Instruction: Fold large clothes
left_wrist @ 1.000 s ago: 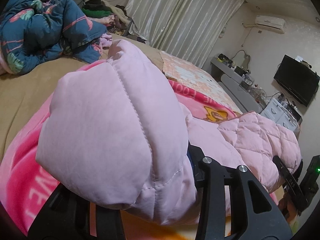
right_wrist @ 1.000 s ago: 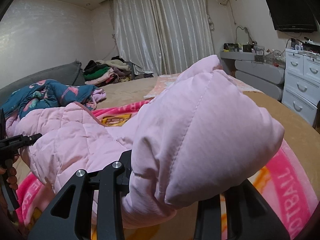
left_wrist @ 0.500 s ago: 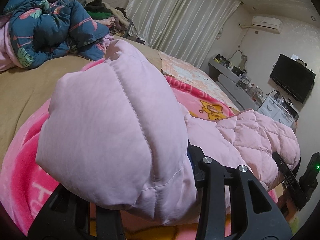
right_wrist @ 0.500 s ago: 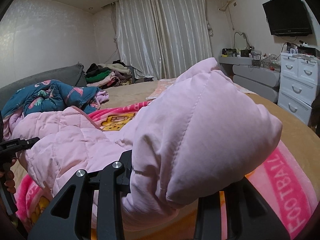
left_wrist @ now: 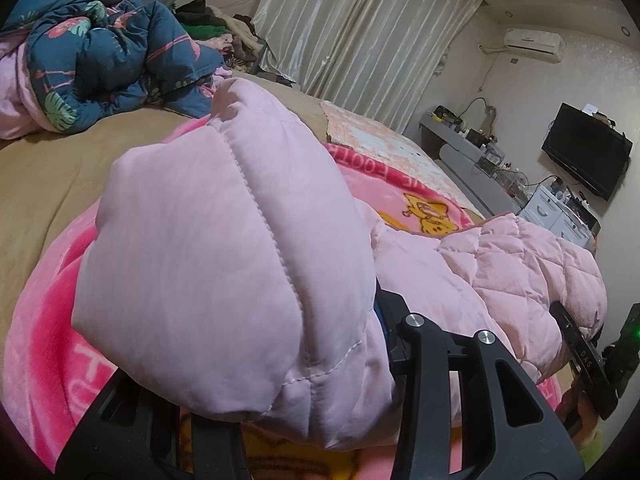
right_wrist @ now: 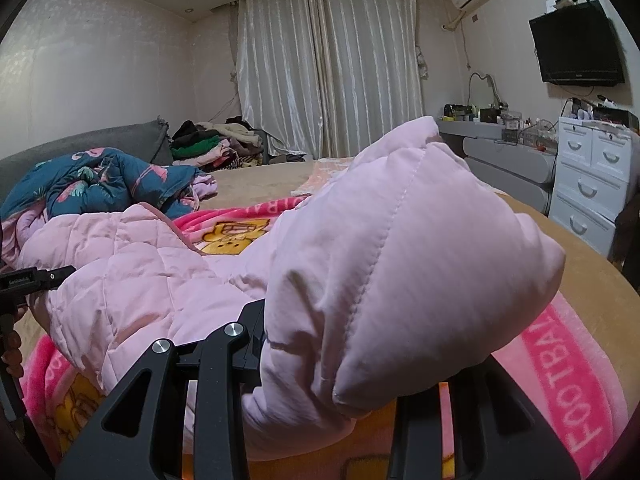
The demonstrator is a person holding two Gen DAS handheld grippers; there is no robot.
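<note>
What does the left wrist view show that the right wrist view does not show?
Only the left wrist view shows the right gripper from outside, at its right edge, beside the quilted part of the padded pink jacket.

Only the right wrist view shows the tall white chest of drawers from the front and the bare left wall.

Both show the jacket bulging between the jaws, which are shut on it, the bright pink printed blanket under it, the dark blue flowered quilt, the pale curtains and the black wall television.
</note>
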